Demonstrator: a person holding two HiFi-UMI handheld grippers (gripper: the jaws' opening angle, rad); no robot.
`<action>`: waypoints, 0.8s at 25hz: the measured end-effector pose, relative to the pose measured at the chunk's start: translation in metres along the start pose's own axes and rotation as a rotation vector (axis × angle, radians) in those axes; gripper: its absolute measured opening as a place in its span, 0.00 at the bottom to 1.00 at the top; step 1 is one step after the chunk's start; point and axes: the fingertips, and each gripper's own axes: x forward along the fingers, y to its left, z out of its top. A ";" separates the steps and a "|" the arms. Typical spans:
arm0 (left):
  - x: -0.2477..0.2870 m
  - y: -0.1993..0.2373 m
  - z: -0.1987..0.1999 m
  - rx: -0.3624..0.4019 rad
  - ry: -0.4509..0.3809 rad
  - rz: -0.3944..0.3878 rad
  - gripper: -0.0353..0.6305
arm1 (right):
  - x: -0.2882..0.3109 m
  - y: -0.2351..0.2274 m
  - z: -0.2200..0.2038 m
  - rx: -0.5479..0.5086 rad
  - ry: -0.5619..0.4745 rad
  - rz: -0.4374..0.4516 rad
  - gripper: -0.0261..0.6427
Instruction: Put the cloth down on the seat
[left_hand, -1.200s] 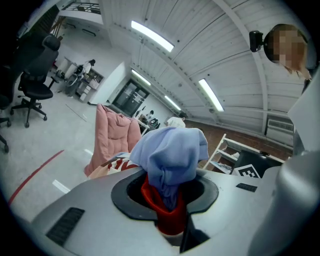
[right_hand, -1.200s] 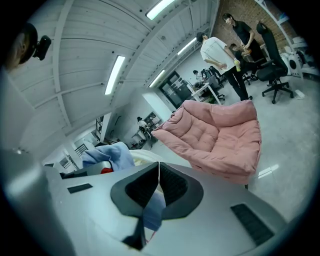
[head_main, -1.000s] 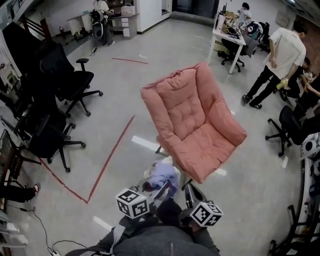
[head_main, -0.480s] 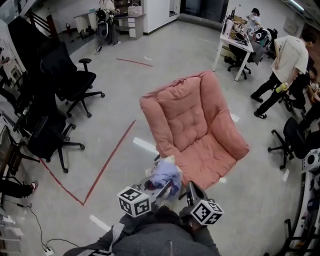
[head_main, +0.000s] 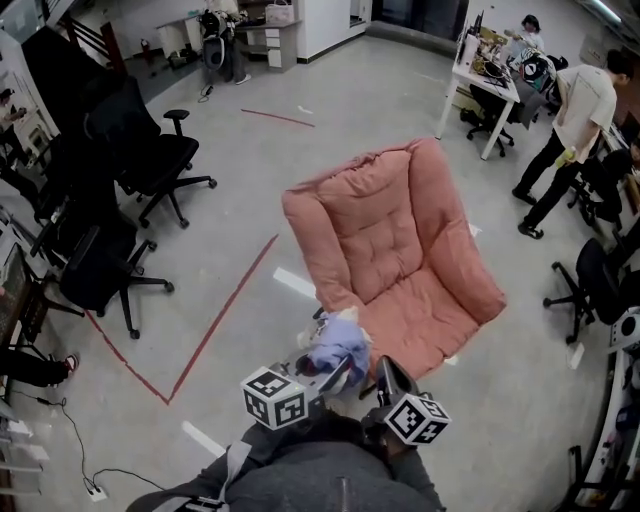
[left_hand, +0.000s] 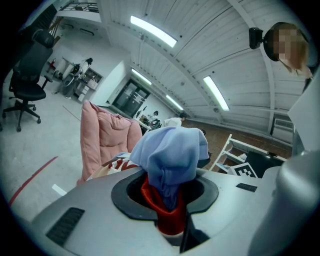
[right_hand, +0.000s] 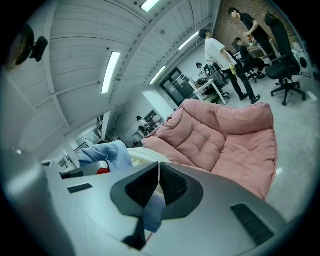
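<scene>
A pink padded armchair stands on the grey floor, its seat facing me. The cloth, a light blue, white and red bundle, hangs just off the seat's front left corner. My left gripper is shut on the cloth; blue and red folds bulge out of its jaws. My right gripper is shut too, with a thin blue strip of the cloth pinched between its pads. In the right gripper view, the armchair lies straight ahead.
Black office chairs crowd the left side. Red tape lines run across the floor beside the armchair. A white desk and standing people are at the far right, with another black chair near them.
The armchair has come closer and lower in the head view. Both grippers still carry the cloth, now nearer the seat's front edge.
</scene>
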 end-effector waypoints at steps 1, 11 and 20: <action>0.000 0.000 -0.001 -0.001 0.003 0.004 0.22 | 0.000 0.001 0.000 -0.003 0.003 0.006 0.06; 0.002 -0.005 -0.006 0.000 0.013 0.007 0.22 | -0.011 -0.008 -0.006 -0.006 0.005 -0.010 0.06; 0.012 -0.003 -0.002 -0.003 0.041 -0.019 0.22 | 0.002 -0.005 0.003 -0.018 -0.004 -0.015 0.06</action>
